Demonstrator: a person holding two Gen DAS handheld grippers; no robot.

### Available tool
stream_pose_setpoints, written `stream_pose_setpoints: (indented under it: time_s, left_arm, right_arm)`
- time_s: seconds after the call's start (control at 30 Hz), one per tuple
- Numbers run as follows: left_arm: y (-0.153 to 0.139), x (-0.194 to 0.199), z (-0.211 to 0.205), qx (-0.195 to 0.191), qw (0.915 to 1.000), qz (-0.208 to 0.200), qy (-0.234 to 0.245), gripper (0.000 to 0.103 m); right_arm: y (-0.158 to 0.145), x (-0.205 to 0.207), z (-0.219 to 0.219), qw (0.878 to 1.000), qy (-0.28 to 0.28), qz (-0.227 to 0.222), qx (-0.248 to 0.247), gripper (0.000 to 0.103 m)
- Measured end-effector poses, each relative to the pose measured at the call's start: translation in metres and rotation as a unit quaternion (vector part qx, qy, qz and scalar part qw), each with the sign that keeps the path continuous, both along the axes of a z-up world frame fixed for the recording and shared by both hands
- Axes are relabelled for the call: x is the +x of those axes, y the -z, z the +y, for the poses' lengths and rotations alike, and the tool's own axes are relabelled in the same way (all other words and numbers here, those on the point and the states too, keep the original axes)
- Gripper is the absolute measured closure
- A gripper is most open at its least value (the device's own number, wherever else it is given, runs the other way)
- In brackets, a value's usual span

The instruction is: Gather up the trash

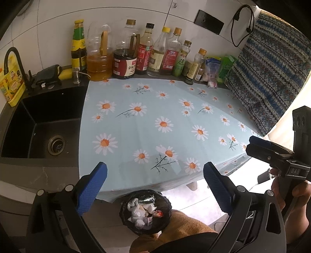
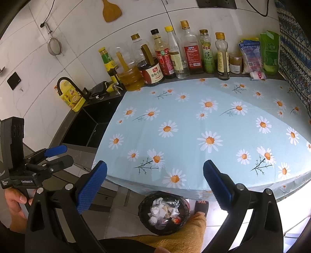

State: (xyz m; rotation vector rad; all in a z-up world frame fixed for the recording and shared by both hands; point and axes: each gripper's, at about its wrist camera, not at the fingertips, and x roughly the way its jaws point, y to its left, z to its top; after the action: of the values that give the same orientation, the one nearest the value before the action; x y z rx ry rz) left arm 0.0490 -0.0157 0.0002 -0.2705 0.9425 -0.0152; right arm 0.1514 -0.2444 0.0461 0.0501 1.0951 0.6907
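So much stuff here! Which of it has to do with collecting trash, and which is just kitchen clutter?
Belongs to the job:
- bin on the floor, with crumpled trash inside
- left gripper, fingers open, empty
- right gripper, fingers open, empty

Just lying about:
- bottles along the wall
- packets at the row's end
- sink
- daisy cloth
- strainer and wooden spatula on the wall

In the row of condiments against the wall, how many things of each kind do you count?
Handled jugs: 2
Slim bottles: 6
Small jar: 1
Bags: 2
Small white packet: 1
Total: 12
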Motion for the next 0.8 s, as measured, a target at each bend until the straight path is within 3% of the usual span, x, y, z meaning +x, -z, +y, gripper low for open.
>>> stream_pose_setpoints:
  time_s: [0.8]
  left_arm:
    - [-0.0006,-0.0050,-0.0031,-0.013,0.9999,0.010,-0.004,0.007]
  right_arm:
    - [-0.0015,-0.0023,0.0042,1.000,-0.014,0.000,-0.001,0.005]
